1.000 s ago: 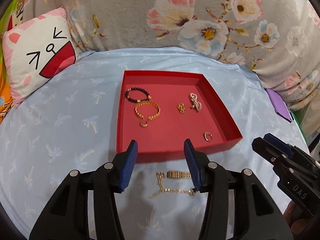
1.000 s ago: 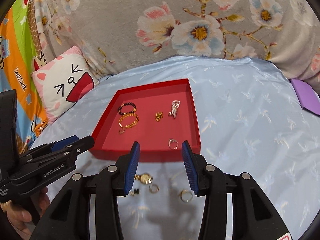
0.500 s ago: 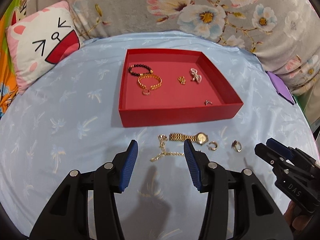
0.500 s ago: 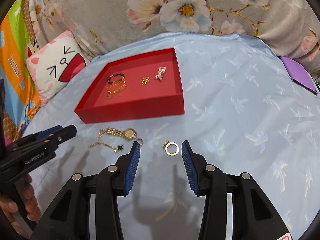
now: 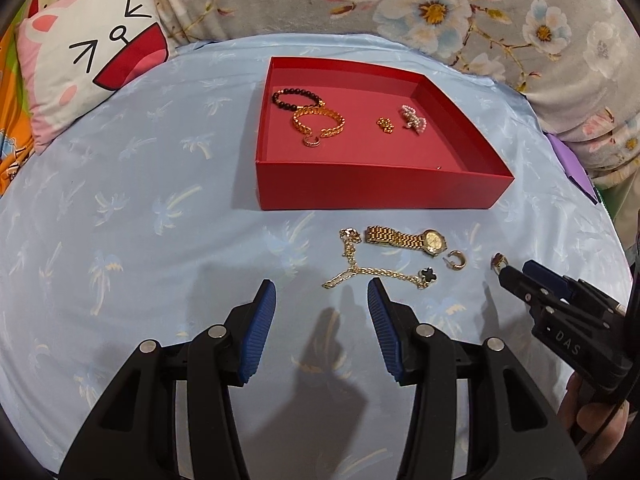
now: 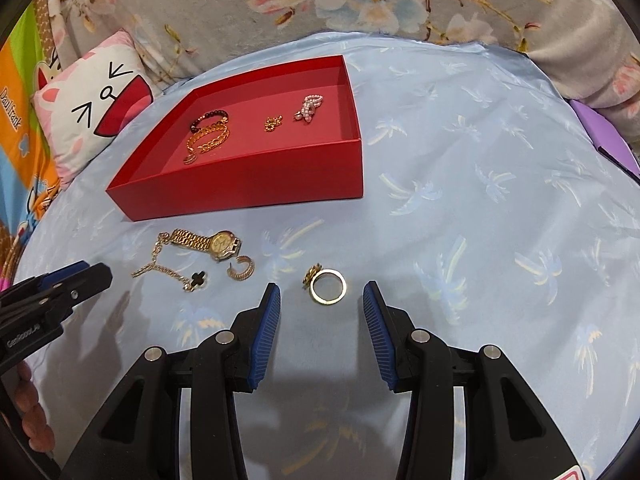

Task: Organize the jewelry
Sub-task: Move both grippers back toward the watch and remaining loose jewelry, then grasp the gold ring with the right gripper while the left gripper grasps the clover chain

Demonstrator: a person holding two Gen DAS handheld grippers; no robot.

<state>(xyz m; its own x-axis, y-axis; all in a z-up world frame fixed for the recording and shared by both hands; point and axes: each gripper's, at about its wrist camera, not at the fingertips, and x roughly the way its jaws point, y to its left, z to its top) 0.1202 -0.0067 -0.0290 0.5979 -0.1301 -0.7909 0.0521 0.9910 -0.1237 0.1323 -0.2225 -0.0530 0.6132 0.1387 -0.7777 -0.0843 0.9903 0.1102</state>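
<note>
Jewelry is lying in two groups on a pale blue sheet point(image 5: 120, 208): a black bead bracelet point(image 5: 296, 98), a gold chain bracelet point(image 5: 320, 122), a small gold charm point(image 5: 386, 125) and a pearl piece point(image 5: 414, 118) are sitting inside a red box point(image 5: 380, 192), while a gold watch point(image 5: 406, 239), a gold chain with a black clover point(image 5: 376, 270), a hoop earring point(image 5: 456, 260) and a gold ring point(image 6: 328, 286) are waiting just in front of it. Left gripper point(image 5: 322, 312) is hovering with jaws apart, empty, near the chain. Right gripper point(image 6: 320, 316) is hanging open just short of the ring, nothing between its pads. A cat-face pillow point(image 5: 88, 56) is leaning at the back.
</note>
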